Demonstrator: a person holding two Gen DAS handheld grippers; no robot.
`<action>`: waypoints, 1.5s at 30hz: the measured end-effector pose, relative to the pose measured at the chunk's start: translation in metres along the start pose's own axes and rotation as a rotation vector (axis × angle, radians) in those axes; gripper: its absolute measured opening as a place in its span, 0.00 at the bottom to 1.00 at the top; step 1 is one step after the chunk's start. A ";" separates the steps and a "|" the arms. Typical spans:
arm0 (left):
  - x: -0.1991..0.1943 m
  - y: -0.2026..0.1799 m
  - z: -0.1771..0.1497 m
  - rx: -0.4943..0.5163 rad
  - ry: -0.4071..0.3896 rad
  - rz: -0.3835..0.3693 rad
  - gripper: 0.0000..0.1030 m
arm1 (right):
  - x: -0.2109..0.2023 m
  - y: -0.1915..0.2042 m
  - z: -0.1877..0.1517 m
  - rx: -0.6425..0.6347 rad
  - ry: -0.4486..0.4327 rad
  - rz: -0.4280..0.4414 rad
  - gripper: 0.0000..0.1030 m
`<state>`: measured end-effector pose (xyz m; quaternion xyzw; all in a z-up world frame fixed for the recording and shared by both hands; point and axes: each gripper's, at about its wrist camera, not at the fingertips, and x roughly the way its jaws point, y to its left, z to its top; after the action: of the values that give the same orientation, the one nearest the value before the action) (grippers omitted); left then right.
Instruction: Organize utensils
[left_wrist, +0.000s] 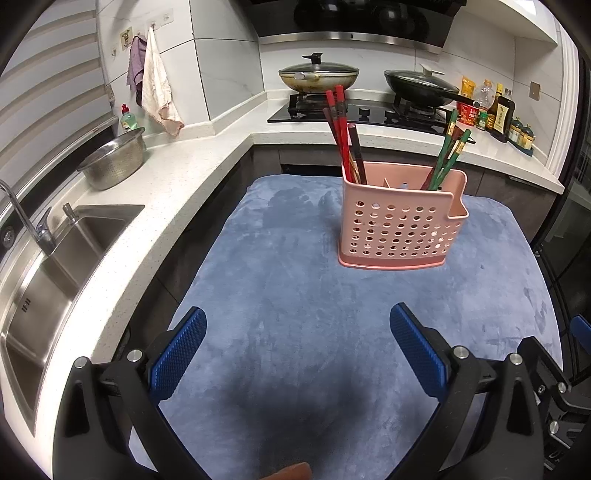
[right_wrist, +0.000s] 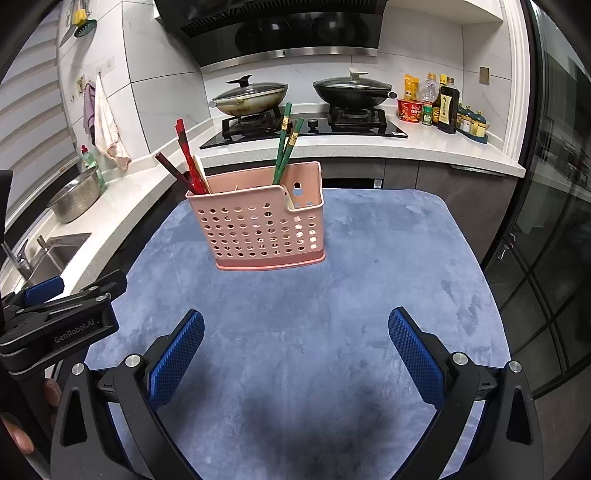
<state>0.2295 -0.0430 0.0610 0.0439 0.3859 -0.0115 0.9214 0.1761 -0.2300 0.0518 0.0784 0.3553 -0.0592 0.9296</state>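
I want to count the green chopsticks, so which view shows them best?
The right wrist view: the green chopsticks stand clear against the pale counter and stove, splayed apart above the pink holder. In the left wrist view the green chopsticks bunch together with a darker stick among them, near the frame's right side, so they are harder to separate.

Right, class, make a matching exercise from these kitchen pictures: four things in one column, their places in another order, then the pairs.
Things:
1. red chopsticks
2. green chopsticks
3. steel colander
4. pink holder

Places:
A. on the blue cloth
B. left end of the holder
C. on the counter beside the sink
D. right part of the holder

Pairs: 1-B, 2-D, 3-C, 4-A
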 end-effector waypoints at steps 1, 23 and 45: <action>0.000 0.000 0.000 -0.001 0.000 0.000 0.92 | 0.000 0.000 0.000 0.001 0.001 0.000 0.94; 0.003 0.001 0.000 -0.004 0.012 0.008 0.92 | 0.003 0.001 -0.001 -0.005 0.008 0.000 0.94; 0.002 0.000 -0.001 -0.003 0.010 0.008 0.92 | 0.002 0.000 -0.002 -0.007 0.009 -0.002 0.94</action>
<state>0.2308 -0.0426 0.0590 0.0442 0.3905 -0.0073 0.9195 0.1763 -0.2293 0.0490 0.0752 0.3599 -0.0585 0.9281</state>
